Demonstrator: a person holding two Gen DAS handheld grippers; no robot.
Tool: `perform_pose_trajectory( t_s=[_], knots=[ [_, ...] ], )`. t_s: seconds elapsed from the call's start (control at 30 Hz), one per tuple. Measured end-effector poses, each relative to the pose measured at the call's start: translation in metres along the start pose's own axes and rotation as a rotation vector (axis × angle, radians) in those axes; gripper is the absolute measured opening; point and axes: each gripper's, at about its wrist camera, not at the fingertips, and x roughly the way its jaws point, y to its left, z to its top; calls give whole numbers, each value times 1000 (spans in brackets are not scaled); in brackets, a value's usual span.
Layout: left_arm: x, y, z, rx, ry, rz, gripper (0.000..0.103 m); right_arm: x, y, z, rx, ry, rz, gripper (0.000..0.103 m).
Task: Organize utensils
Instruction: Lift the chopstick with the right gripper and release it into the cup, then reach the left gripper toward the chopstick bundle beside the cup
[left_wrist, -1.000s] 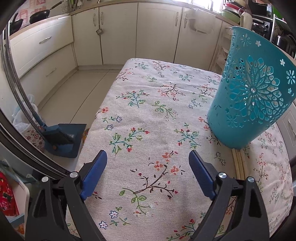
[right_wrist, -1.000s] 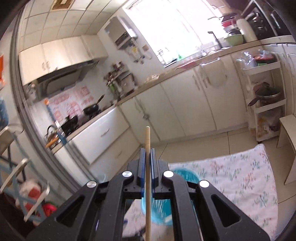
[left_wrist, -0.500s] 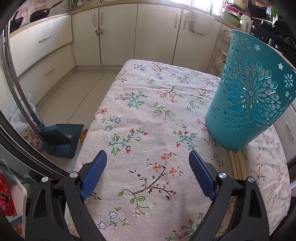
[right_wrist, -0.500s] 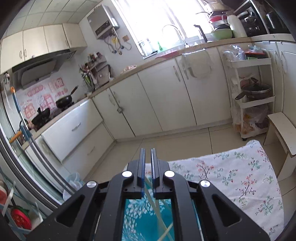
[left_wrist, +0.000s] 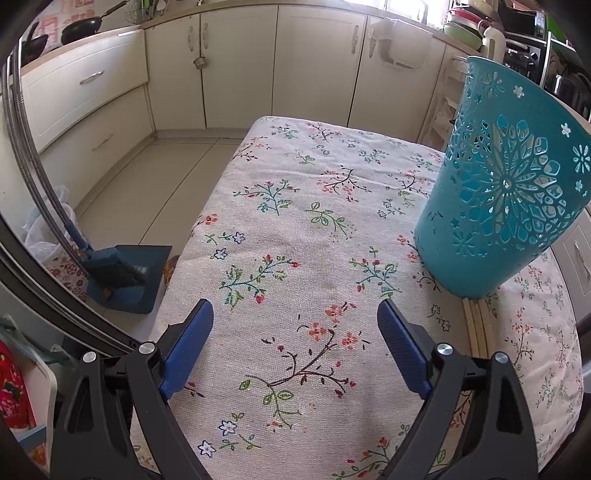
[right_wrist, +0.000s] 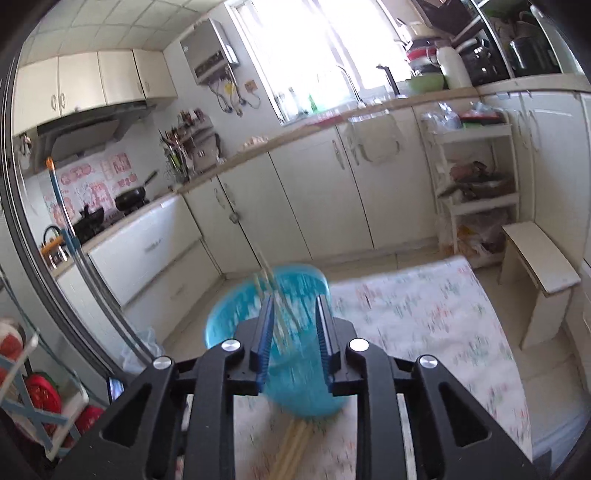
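A teal perforated basket (left_wrist: 506, 192) stands on the floral tablecloth (left_wrist: 295, 221) at the right. Wooden chopsticks (left_wrist: 478, 325) lie on the cloth at its near base. My left gripper (left_wrist: 295, 339) is open and empty, low over the cloth left of the basket. In the right wrist view my right gripper (right_wrist: 293, 325) is open above the basket (right_wrist: 240, 314). A chopstick (right_wrist: 267, 269) stands inside the basket, blurred. More chopsticks (right_wrist: 291, 450) lie on the cloth below.
Kitchen cabinets (left_wrist: 240, 66) line the far wall. A blue dustpan and broom (left_wrist: 122, 273) sit on the floor left of the table. A white shelf rack (right_wrist: 476, 192) and a small stool (right_wrist: 543, 273) stand right of the table.
My right gripper held one chopstick upright, moved over the basket, then opened and let it drop in. The left gripper hardly moved.
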Motion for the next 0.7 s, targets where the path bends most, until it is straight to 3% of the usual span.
perform_pose_trajectory(
  t_s=[0.13, 0.23, 0.7],
  knots=[
    [1, -3, 0, 9, 5, 7, 87, 26, -1, -60, 11, 207, -21, 23],
    [1, -4, 0, 11, 9, 7, 87, 50, 4, -84, 11, 306, -28, 22],
    [1, -3, -1, 7, 5, -5, 87, 98, 13, -99, -66, 417, -143, 22]
  ],
)
